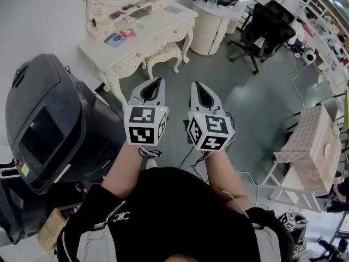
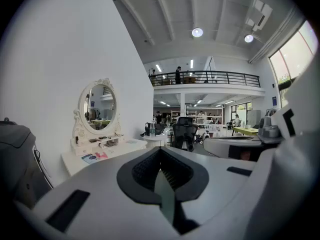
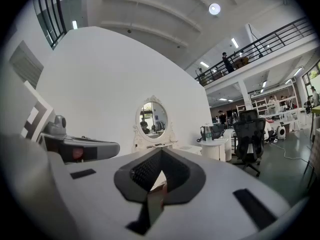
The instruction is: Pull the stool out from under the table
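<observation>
A cream stool (image 1: 162, 53) with a padded seat is tucked under the white dressing table (image 1: 154, 27), which stands against the wall at the top of the head view. The table (image 2: 107, 151) with its oval mirror also shows in both gripper views. My left gripper (image 1: 158, 83) and right gripper (image 1: 196, 86) hover side by side over the grey floor, well short of the stool. Both are shut, jaws meeting at the tips, with nothing between them. In the right gripper view the mirror (image 3: 153, 118) lies straight ahead beyond the jaws.
A large dark machine (image 1: 49, 130) stands to the left. A black office chair (image 1: 265, 29) and a round white table (image 1: 214, 21) are at the upper right. A checkered-cloth table (image 1: 313, 143) is at the right. Cables trail on the floor.
</observation>
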Tool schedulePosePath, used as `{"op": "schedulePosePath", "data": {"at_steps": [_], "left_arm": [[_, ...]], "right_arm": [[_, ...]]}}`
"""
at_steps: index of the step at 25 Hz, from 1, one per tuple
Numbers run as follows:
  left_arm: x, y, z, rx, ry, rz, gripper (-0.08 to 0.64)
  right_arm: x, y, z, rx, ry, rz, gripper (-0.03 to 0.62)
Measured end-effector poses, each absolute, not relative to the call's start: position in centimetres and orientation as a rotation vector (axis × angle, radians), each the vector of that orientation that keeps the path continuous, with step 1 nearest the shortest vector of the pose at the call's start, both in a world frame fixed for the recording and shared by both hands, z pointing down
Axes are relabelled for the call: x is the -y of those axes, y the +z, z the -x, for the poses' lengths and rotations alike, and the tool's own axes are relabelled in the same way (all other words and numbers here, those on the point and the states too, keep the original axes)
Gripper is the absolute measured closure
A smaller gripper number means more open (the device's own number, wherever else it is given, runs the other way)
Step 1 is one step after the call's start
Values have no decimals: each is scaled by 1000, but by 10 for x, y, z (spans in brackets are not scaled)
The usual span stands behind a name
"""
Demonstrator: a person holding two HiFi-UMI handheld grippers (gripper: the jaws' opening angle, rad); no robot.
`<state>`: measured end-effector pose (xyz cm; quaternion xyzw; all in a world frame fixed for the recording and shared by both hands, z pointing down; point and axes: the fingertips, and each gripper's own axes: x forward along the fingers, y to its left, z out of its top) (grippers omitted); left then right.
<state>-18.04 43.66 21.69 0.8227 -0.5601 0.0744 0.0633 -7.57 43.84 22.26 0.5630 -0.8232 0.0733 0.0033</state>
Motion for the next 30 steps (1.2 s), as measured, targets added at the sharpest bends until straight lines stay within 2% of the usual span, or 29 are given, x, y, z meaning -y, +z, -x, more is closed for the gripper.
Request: {"op": "schedulePosePath", "data": {"at_steps": [19, 30], "left_arm": [[-428, 237, 187, 1650, 290, -2500, 557], [-401, 239, 214, 1571, 278, -2555, 557]], "right_arm": [[-434, 237, 86, 2515, 260, -1813, 590], [-412, 236, 112, 2449, 249, -1905, 590]]}}
